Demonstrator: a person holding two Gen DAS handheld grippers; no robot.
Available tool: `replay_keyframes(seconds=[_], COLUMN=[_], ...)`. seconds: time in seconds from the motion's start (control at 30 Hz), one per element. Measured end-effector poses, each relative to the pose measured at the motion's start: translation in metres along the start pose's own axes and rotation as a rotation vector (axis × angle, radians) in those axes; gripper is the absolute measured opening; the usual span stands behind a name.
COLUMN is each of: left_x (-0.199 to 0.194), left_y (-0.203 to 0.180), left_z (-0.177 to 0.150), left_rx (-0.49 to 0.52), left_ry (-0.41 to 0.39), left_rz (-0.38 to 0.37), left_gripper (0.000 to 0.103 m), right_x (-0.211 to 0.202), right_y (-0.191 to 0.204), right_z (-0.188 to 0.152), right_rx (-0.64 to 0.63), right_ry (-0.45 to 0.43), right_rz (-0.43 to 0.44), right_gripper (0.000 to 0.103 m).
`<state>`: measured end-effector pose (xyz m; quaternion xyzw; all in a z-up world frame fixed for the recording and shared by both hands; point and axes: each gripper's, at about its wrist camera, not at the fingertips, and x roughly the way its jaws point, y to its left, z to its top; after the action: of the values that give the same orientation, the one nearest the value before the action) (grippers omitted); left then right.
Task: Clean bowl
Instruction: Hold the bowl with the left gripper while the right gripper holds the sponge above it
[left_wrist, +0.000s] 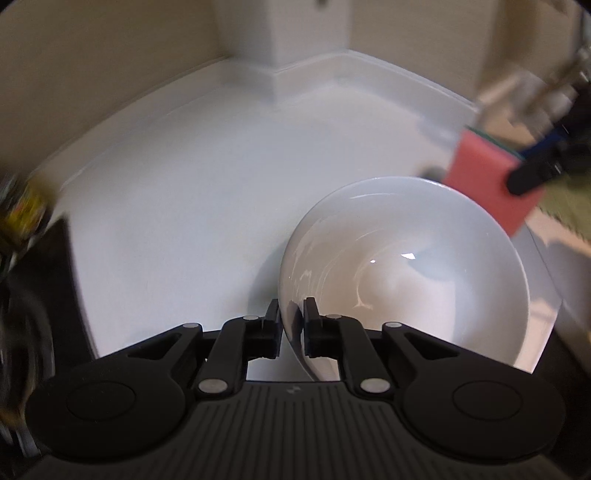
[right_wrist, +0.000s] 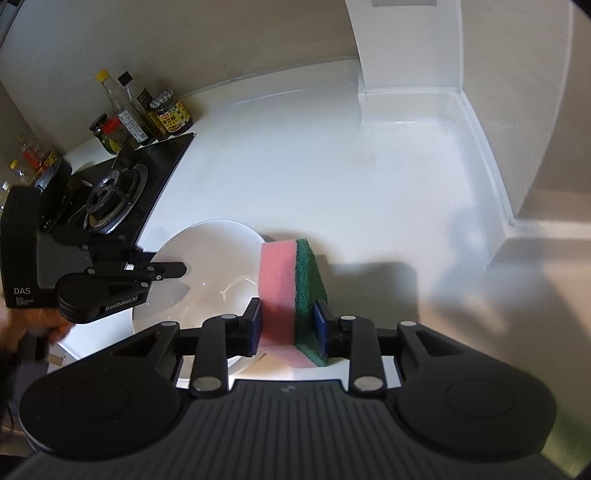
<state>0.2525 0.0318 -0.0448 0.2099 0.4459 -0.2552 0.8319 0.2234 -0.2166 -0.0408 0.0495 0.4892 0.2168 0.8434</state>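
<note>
- Pinching the bowl's near rim is your left gripper, one finger inside the wall and one outside, pads snug on it.
- Your right gripper is squeezed onto the sponge, pink side toward the bowl, green scrub side facing away, held just beside the bowl's rim.
- Bowl sits on the white counter, with the gas burner just beside it and the sauce bottles farther off, beyond the burner.
</note>
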Motion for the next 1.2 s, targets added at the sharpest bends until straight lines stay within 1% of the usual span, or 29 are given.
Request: replay_keyframes(seconds=[0.03, 0.13, 0.23, 0.27, 0.33, 0.4, 0.43, 0.47, 0.53, 0.6, 0.73, 0.77, 0.8, 0.83, 0.9, 0.97, 1.0, 1.07, 1.1, 1.13, 1.17, 1.2], left_x=[0.001, 0.005, -0.007, -0.013, -0.018, -0.021, -0.021, -0.021, -0.021, -0.019, -0.013, -0.011, -0.011, -0.010, -0.005, 0.000, 0.002, 0.001, -0.001, -0.006, -0.010, -0.013], left_y=[0.002, 0.013, 0.008, 0.005, 0.002, 0.001, 0.001, 0.002, 0.003, 0.003, 0.006, 0.008, 0.008, 0.009, 0.015, 0.022, 0.025, 0.027, 0.027, 0.027, 0.027, 0.027], left_z=[0.002, 0.006, -0.001, -0.006, -0.015, -0.024, -0.027, -0.028, -0.027, -0.024, -0.010, -0.007, -0.006, -0.004, 0.003, 0.009, 0.012, 0.013, 0.011, 0.006, 0.000, -0.006], left_rx=[0.010, -0.061, -0.201, -0.267, -0.369, -0.488, -0.513, -0.521, -0.485, -0.406, -0.155, -0.072, -0.016, 0.061, 0.191, 0.238, 0.234, 0.162, 0.101, 0.039, -0.024, -0.081], left_ry=[0.000, 0.015, 0.028, 0.029, 0.021, -0.010, -0.019, -0.024, -0.016, -0.005, 0.027, 0.034, 0.037, 0.037, 0.035, 0.031, 0.033, 0.051, 0.061, 0.063, 0.064, 0.064], left_rz=[-0.007, -0.017, 0.044, 0.068, 0.081, 0.086, 0.087, 0.087, 0.076, 0.068, 0.015, -0.014, -0.032, -0.058, -0.119, -0.163, -0.173, -0.155, -0.126, -0.096, -0.065, -0.055], left_gripper=[0.012, 0.012, 0.012, 0.012, 0.012, 0.010, 0.006, 0.006, 0.007, 0.007, 0.010, 0.011, 0.012, 0.013, 0.013, 0.012, 0.012, 0.014, 0.017, 0.023, 0.022, 0.021], right_x=[0.001, 0.004, 0.002, 0.002, -0.001, -0.002, -0.003, -0.004, -0.005, -0.006, -0.008, -0.008, -0.009, -0.009, -0.008, -0.005, -0.003, -0.001, -0.001, -0.001, -0.001, -0.002], right_y=[0.001, 0.000, -0.006, -0.008, -0.012, -0.015, -0.016, -0.017, -0.017, -0.017, -0.016, -0.014, -0.012, -0.011, -0.008, -0.005, -0.004, 0.001, 0.004, 0.007, 0.010, 0.010], right_z=[0.003, 0.007, 0.004, 0.002, -0.002, -0.005, -0.009, -0.011, -0.013, -0.016, -0.017, -0.019, -0.020, -0.020, -0.019, -0.017, -0.015, -0.014, -0.015, -0.017, -0.019, -0.022], right_rx=[-0.008, -0.011, 0.019, 0.030, 0.062, 0.089, 0.108, 0.115, 0.122, 0.132, 0.151, 0.160, 0.163, 0.166, 0.171, 0.178, 0.183, 0.179, 0.179, 0.180, 0.183, 0.187], right_ry=[0.001, 0.002, -0.010, -0.016, -0.030, -0.036, -0.041, -0.045, -0.050, -0.052, -0.052, -0.053, -0.055, -0.057, -0.063, -0.074, -0.081, -0.093, -0.097, -0.101, -0.104, -0.106], right_rz=[-0.006, -0.007, 0.013, 0.017, 0.025, 0.039, 0.053, 0.058, 0.062, 0.069, 0.067, 0.058, 0.051, 0.045, 0.032, 0.018, 0.006, -0.016, -0.026, -0.031, -0.035, -0.034], right_gripper=[0.025, 0.025, 0.025, 0.025, 0.025, 0.025, 0.025, 0.025, 0.025, 0.025, 0.025, 0.025, 0.025, 0.025, 0.025, 0.025, 0.025, 0.025, 0.025, 0.025, 0.025, 0.025])
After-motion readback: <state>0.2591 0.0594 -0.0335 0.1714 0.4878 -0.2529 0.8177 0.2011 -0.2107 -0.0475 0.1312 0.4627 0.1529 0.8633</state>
